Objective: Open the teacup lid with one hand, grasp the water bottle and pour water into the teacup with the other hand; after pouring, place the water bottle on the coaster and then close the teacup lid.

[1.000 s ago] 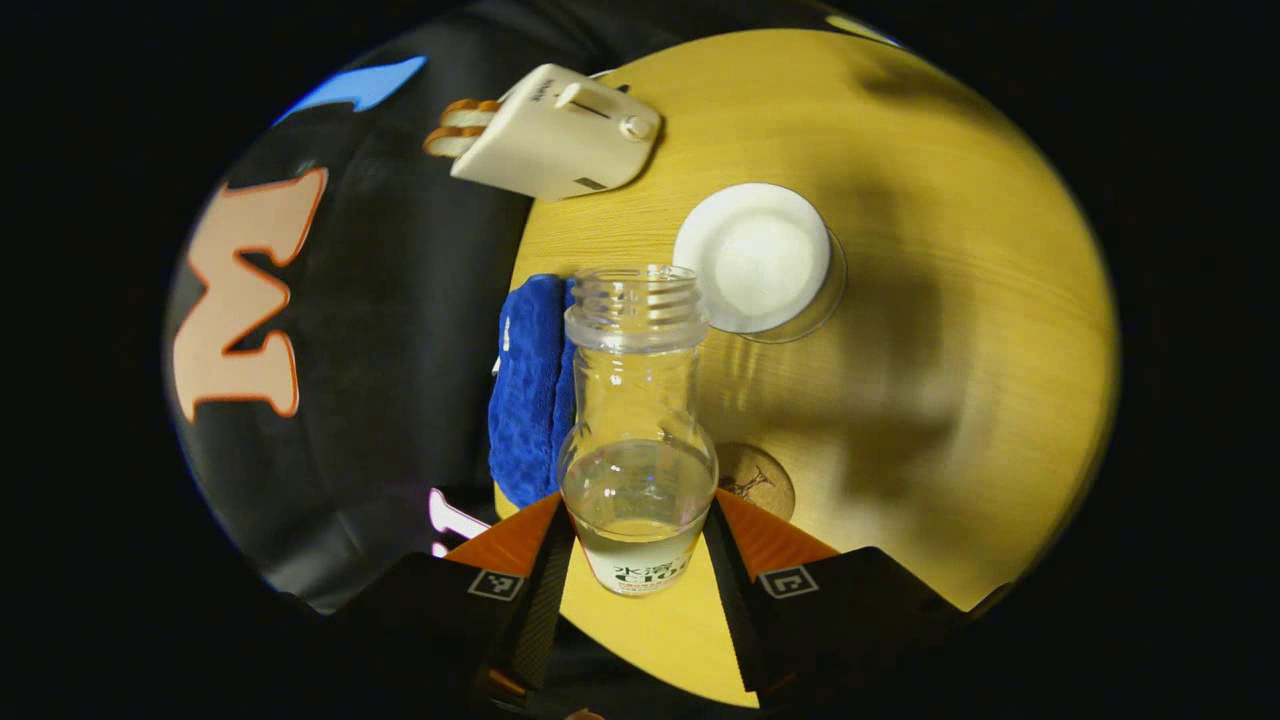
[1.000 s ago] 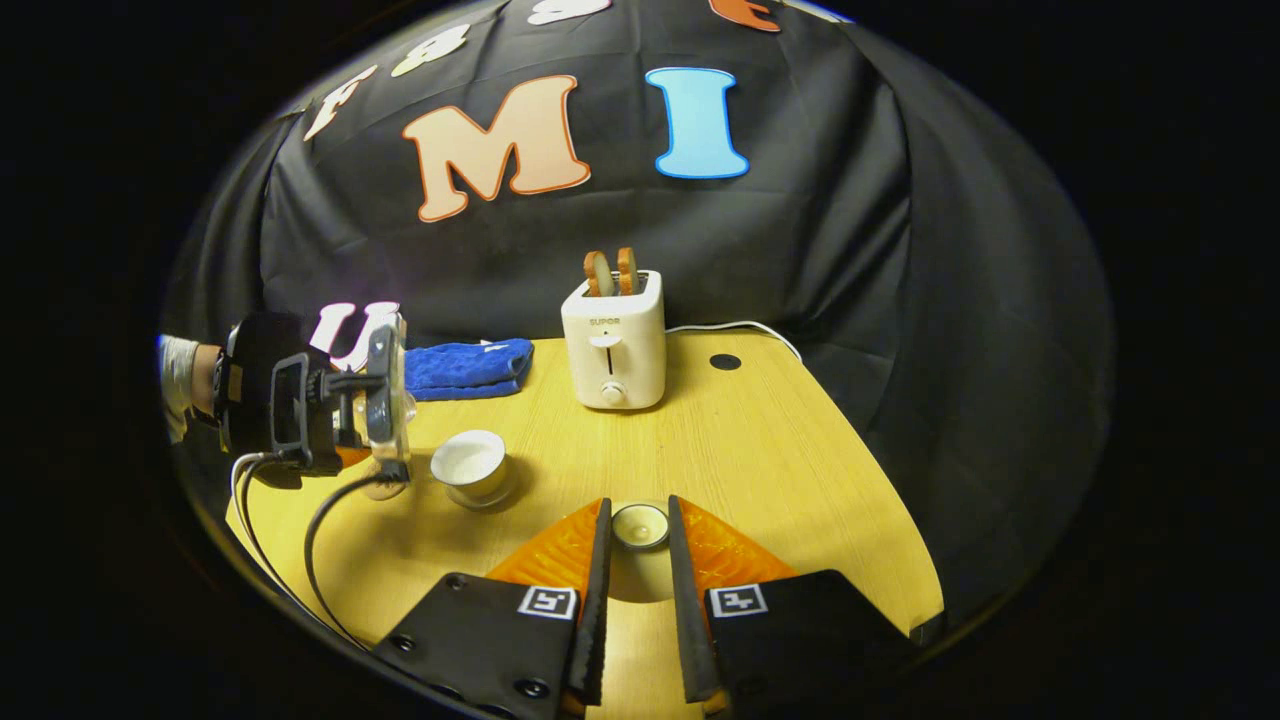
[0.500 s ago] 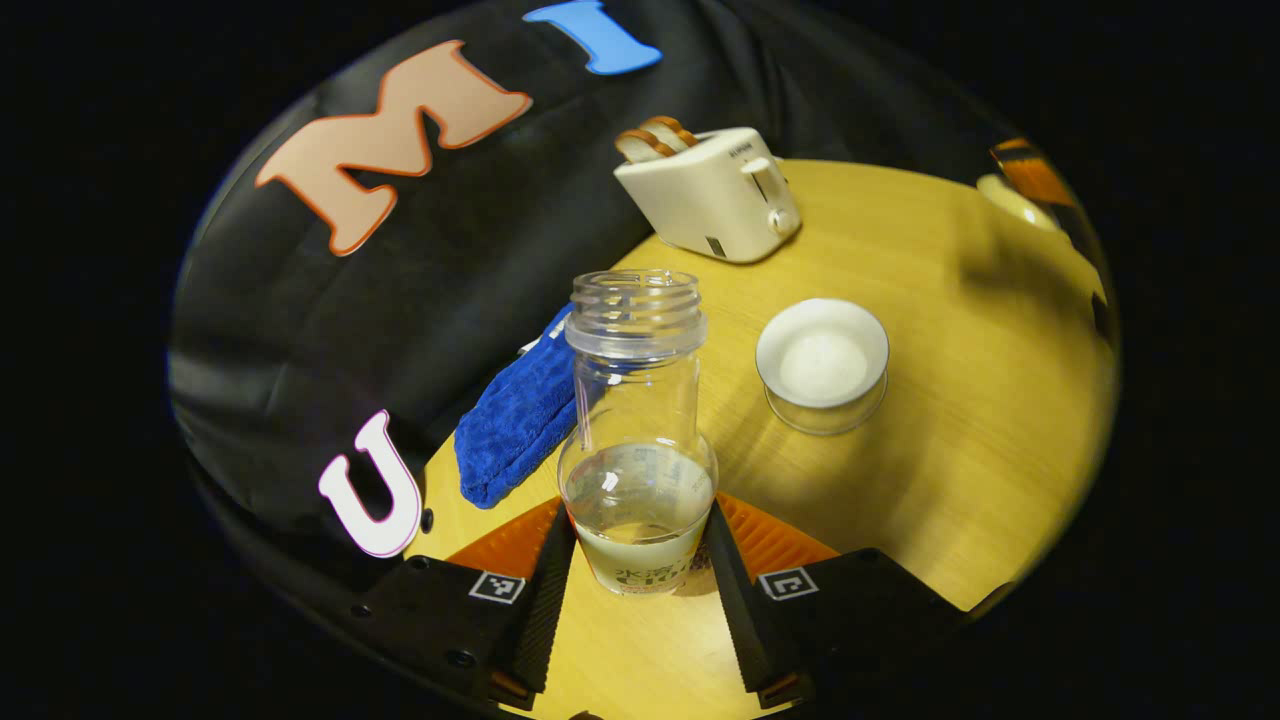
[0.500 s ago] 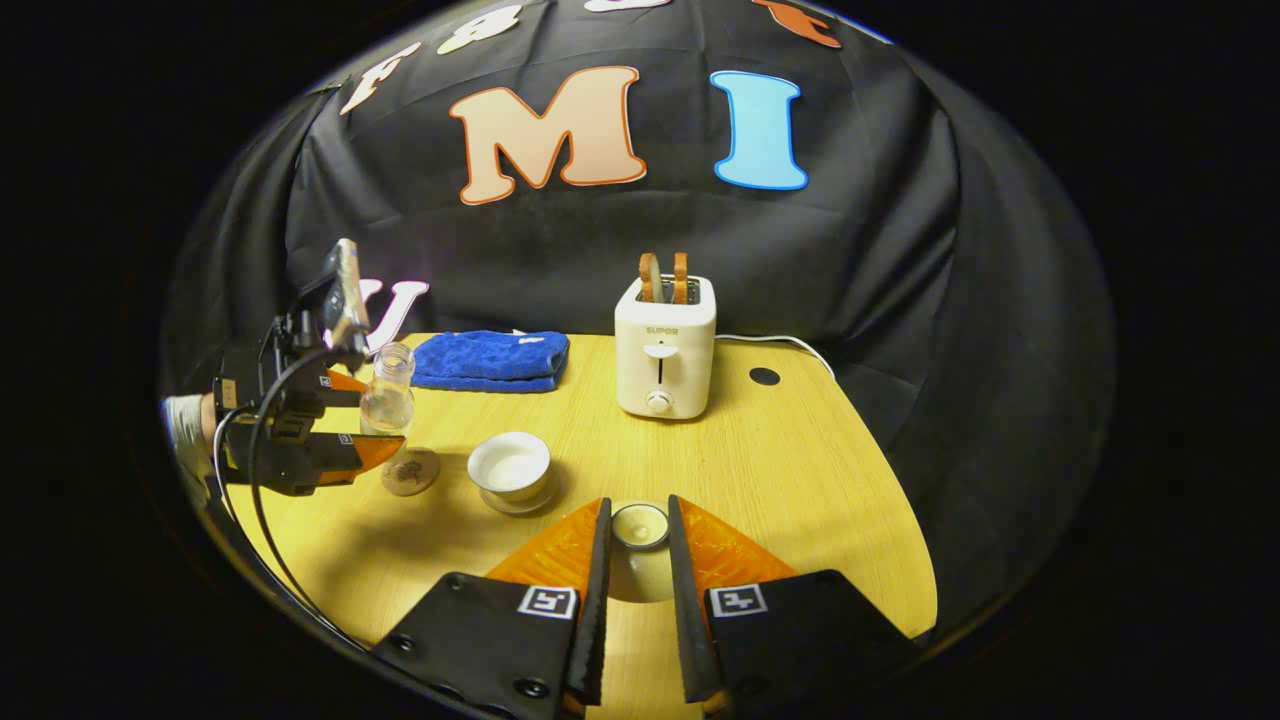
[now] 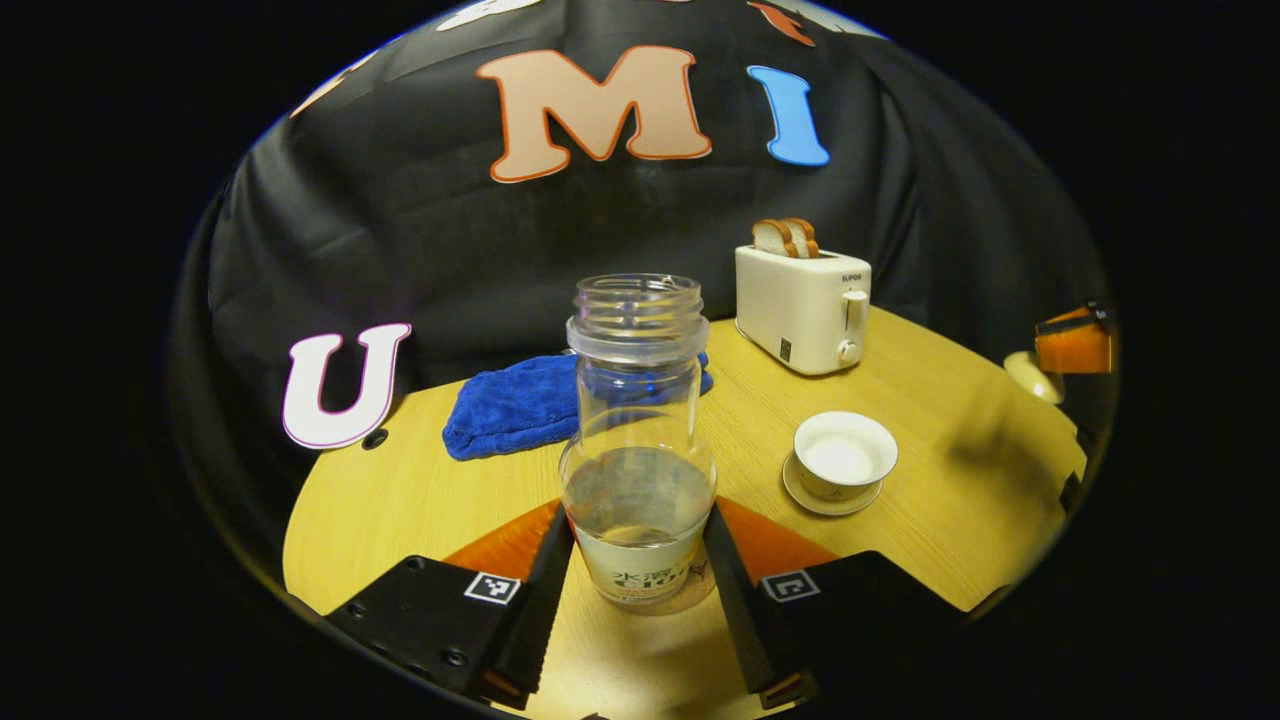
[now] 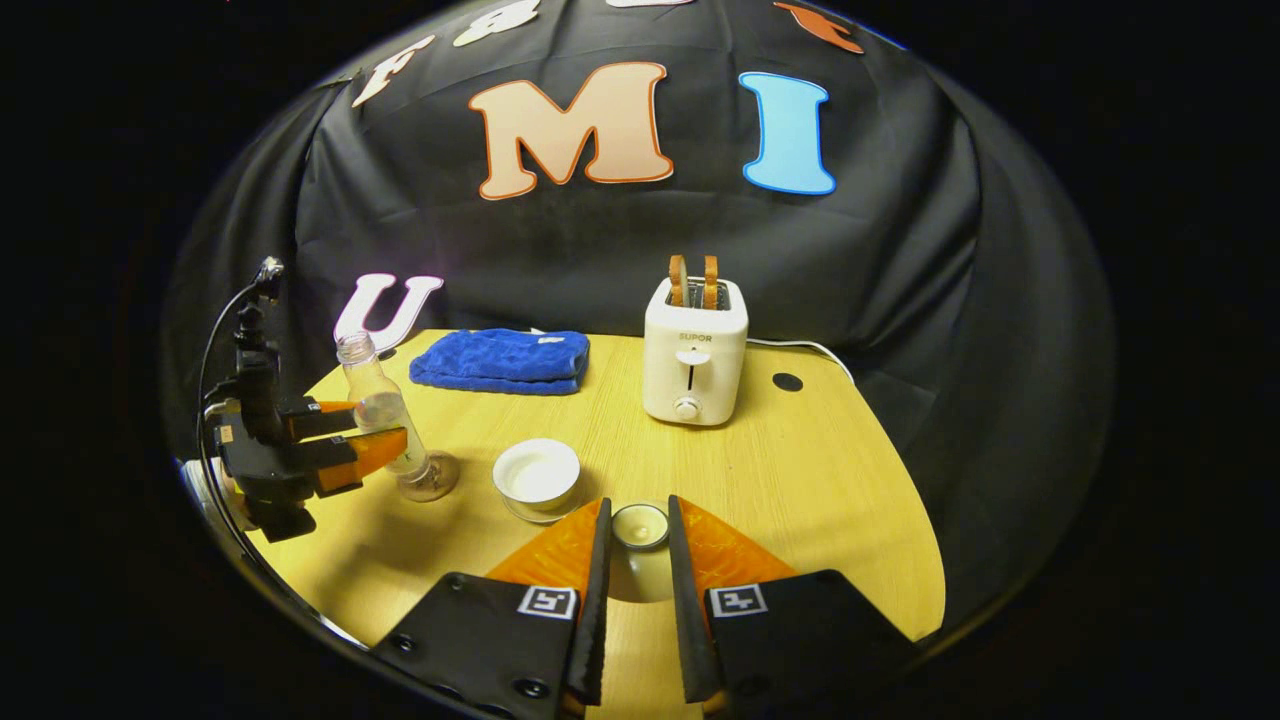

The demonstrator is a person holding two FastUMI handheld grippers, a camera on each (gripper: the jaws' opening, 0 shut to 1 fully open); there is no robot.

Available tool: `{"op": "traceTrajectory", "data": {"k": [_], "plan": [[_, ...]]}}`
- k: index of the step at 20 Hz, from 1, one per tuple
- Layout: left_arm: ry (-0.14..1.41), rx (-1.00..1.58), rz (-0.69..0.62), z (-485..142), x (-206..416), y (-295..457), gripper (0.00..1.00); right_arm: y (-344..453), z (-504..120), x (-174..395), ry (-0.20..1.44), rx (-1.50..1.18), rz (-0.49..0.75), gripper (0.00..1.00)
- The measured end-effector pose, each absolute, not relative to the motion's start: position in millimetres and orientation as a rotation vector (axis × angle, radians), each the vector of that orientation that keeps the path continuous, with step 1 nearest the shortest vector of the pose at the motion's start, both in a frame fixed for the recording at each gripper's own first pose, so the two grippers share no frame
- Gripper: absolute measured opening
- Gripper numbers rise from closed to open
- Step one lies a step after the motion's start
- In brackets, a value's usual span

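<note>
Water poured; left gripper [image 5: 638, 560] pinching bottle [image 5: 638, 440] upright on coaster [image 6: 432, 487] beside open teacup [image 6: 537, 477]. Right gripper [image 6: 637, 535] clamps lid [image 6: 640, 525]. Left: release bottle, close cup

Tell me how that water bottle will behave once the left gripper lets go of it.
The water bottle is tall and narrow, so it probably tips if nudged. It is under half full, so likely light and easy to knock. With no cap on, a tilt would spill. The left gripper grips its clear, likely slick wall.
</note>
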State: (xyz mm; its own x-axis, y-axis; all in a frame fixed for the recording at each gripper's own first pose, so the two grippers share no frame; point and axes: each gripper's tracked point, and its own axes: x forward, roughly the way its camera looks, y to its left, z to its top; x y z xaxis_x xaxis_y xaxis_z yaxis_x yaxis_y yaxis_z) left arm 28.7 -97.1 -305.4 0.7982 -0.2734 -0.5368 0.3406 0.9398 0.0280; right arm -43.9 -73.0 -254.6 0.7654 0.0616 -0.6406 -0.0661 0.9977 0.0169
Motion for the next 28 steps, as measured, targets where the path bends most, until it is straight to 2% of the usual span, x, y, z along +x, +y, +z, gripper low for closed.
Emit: {"op": "traceTrajectory", "data": {"k": [3, 9, 10, 14, 15, 16, 19, 22, 23, 28], "plan": [[0.541, 0.088, -0.324, -305, 31, -96, 0.72, -63, -255, -42, 0.698, -0.018, 0.085, 0.31], [0.562, 0.034, -0.308, -319, 31, -101, 0.74, -49, -251, -35, 0.698, -0.020, 0.108, 0.36], [0.569, 0.020, -0.305, -322, 30, -101, 0.74, -47, -250, -33, 0.696, -0.024, 0.113, 0.31], [0.564, 0.019, -0.309, -328, 23, -101, 0.75, -38, -250, -27, 0.696, -0.028, 0.129, 0.31], [0.576, 0.025, -0.313, -331, 19, -101, 0.77, -36, -252, -26, 0.698, -0.028, 0.134, 0.34], [0.589, 0.027, -0.317, -334, 15, -102, 0.76, -33, -252, -23, 0.700, -0.030, 0.139, 0.31], [0.586, 0.025, -0.316, -333, 7, -100, 0.99, -24, -256, -13, 0.700, -0.033, 0.157, 0.31], [0.575, 0.030, -0.311, -323, -3, -95, 0.98, -13, -259, 0, 0.695, -0.027, 0.174, 0.34], [0.568, 0.032, -0.305, -318, -7, -91, 0.98, -10, -261, 4, 0.695, -0.022, 0.179, 0.31], [0.533, 0.029, -0.258, -289, -27, -67, 0.98, 7, -280, 27, 0.691, -0.009, 0.207, 0.31]]}}
